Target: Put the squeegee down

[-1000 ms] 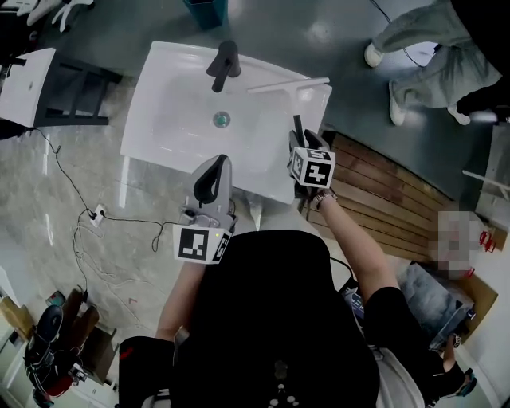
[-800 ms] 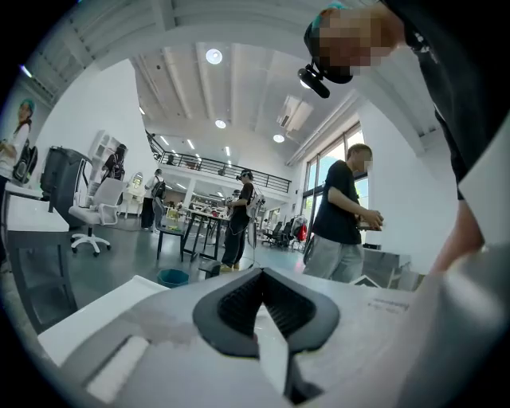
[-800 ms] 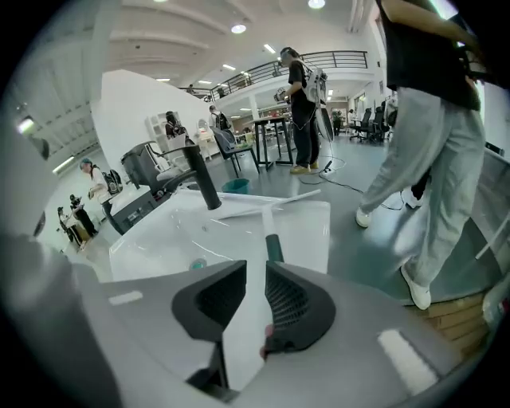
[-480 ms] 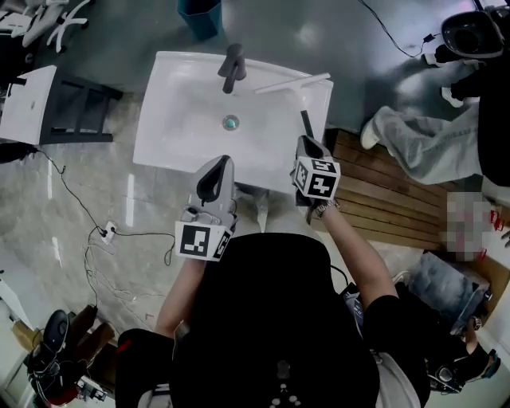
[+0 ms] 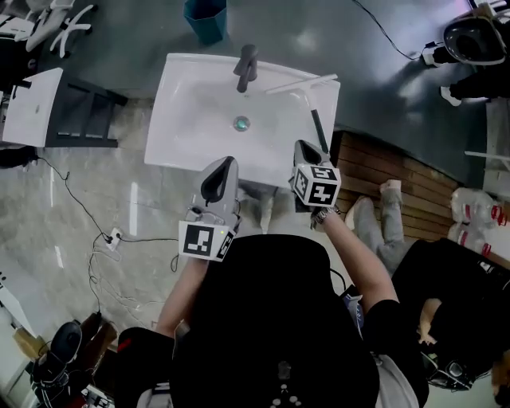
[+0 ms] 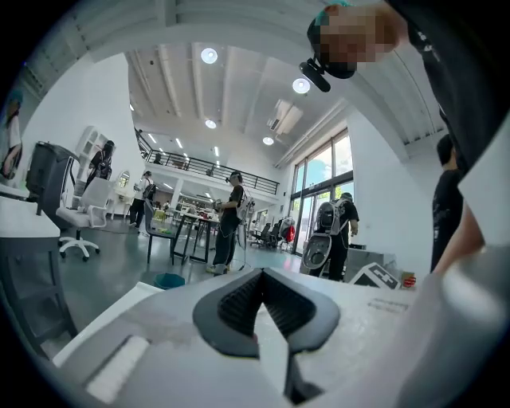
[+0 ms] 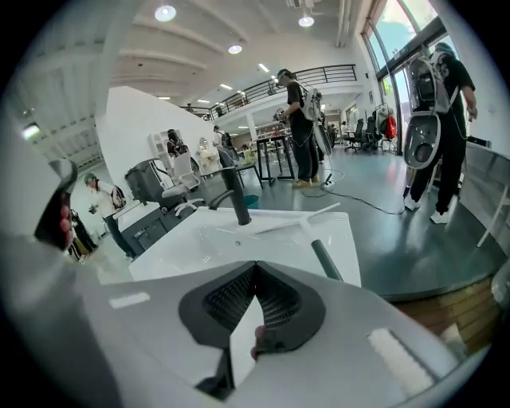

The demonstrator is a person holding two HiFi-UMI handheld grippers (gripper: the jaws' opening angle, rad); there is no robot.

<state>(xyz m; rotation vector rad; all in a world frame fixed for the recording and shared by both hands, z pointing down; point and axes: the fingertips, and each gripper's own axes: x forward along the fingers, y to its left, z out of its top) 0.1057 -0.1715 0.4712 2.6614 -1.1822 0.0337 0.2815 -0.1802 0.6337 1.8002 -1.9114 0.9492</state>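
The right hand-held gripper [image 5: 305,148] hangs over the near right edge of the sink [image 5: 183,131]. Its jaws have just closed. In the right gripper view the tips [image 7: 255,268] meet with nothing between them. The squeegee [image 5: 318,127] lies free on the sink's right rim. Its dark handle runs along that edge toward the person, and its near end lies just beside the right hand-held gripper, outside the jaws. Its white blade lies across the back right corner, near the faucet [image 5: 246,67].

The left hand-held gripper [image 5: 226,163] sits over the sink's near edge, left of the right one and apart from it. In the left gripper view its jaws are together and empty. The drain [image 5: 241,123] shows in the middle of the basin. A teal bin [image 5: 207,17] stands on the floor behind the sink. Wooden decking [image 5: 374,171] lies to the sink's right.
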